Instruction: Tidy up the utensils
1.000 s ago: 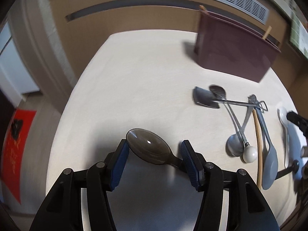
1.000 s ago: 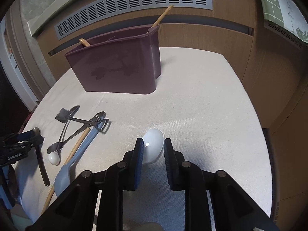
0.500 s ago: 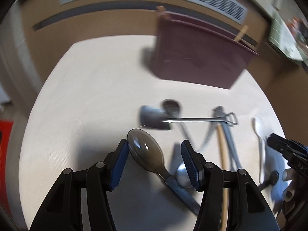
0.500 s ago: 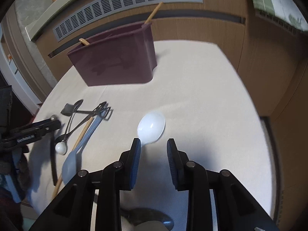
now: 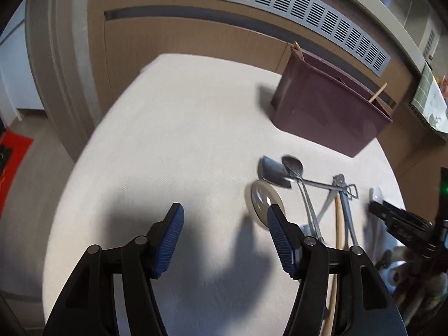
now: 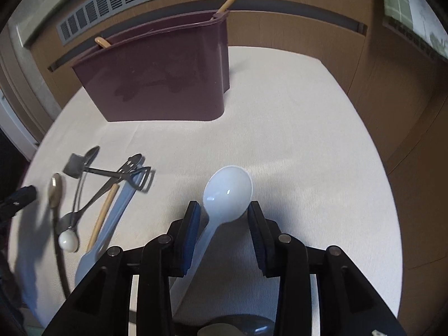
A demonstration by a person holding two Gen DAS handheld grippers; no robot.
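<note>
A home kitchen: wooden cabinets (image 6: 392, 89), vent grille (image 5: 280, 2), a utensil-strewn table (image 5: 168, 128).

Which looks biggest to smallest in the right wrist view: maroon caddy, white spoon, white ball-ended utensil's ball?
1. Maroon caddy
2. White spoon, though nearness to the camera enlarges it
3. White ball, clearly smallest

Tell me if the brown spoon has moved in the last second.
Yes: the brown spoon has left the left tongs and now lies on the table beside the metal spatula.
</note>
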